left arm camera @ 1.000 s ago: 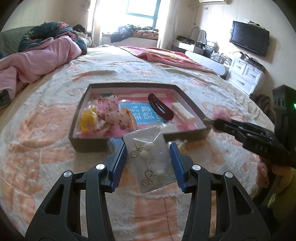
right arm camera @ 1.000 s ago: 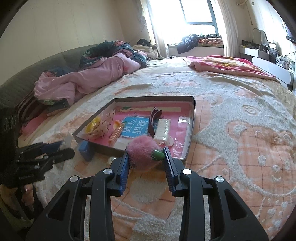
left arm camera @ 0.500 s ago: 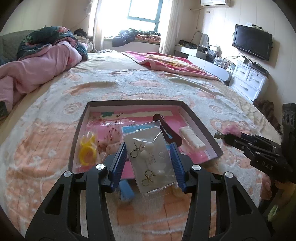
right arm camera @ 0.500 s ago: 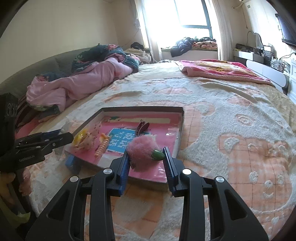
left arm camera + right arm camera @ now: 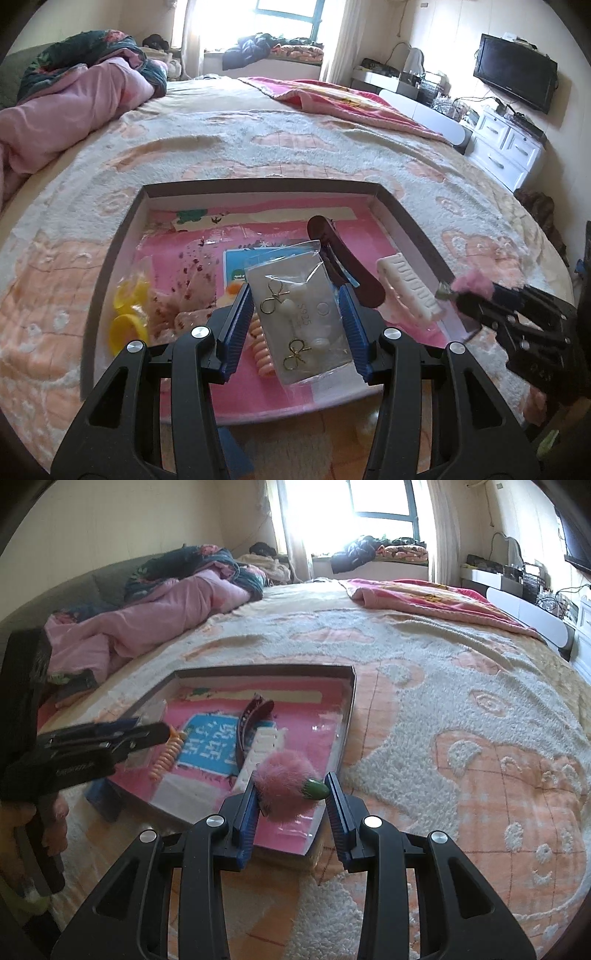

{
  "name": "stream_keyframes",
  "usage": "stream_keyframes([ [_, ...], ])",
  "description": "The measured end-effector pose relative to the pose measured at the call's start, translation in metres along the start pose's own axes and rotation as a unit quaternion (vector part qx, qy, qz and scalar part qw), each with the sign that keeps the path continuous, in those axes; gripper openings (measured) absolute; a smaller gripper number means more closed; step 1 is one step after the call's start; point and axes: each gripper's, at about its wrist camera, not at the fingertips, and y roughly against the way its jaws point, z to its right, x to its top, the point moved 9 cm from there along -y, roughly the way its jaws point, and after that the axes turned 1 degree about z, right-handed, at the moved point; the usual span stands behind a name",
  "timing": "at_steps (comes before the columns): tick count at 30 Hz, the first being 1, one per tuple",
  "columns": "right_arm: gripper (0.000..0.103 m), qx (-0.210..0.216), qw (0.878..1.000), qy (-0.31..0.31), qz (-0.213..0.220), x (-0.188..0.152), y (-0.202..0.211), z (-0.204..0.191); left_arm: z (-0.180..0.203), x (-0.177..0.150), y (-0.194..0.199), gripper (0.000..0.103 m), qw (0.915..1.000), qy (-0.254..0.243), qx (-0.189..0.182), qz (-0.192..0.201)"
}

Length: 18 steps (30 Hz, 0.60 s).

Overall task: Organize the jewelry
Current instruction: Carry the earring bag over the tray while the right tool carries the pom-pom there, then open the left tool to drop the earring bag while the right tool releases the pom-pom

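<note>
The earring card [image 5: 300,320], a clear sleeve with two gold pairs, is clamped edge to edge in the left gripper [image 5: 297,328], long axis running 12 to 6. It hangs over the near half of the tray [image 5: 413,225], above a coil tie [image 5: 263,349]. The pompom [image 5: 286,788] is pinched in the right gripper [image 5: 291,806], over the tray's near right corner. Both loads already lie inside the rim. Inside the tray, the brown clip [image 5: 343,262] and white comb [image 5: 410,291] sit at 1 to 2 o'clock of the card; yellow rings [image 5: 127,314] at 9. Bare floor shows at 12 o'clock. Judgement: release room is tighter for the card than for the pompom.
</note>
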Motion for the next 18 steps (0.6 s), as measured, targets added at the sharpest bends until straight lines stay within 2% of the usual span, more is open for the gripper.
stream_keyframes([
  [10,0.035,0.004,1.0,0.005,-0.004,-0.005,-0.002,-0.005,-0.004,-0.004,-0.013,0.041,0.9999,0.004,0.0,-0.012],
  [13,0.039,0.006,1.0,0.006,-0.002,-0.005,0.0,-0.006,-0.003,-0.004,-0.012,0.046,0.9999,0.002,0.001,-0.01],
  [15,0.049,0.004,1.0,0.006,0.002,-0.004,0.003,-0.007,-0.002,-0.004,-0.011,0.052,1.0,0.002,-0.001,-0.009],
  [18,0.054,0.004,1.0,-0.003,0.014,-0.003,0.011,-0.005,0.0,-0.003,-0.006,0.056,1.0,-0.003,0.002,-0.002],
])
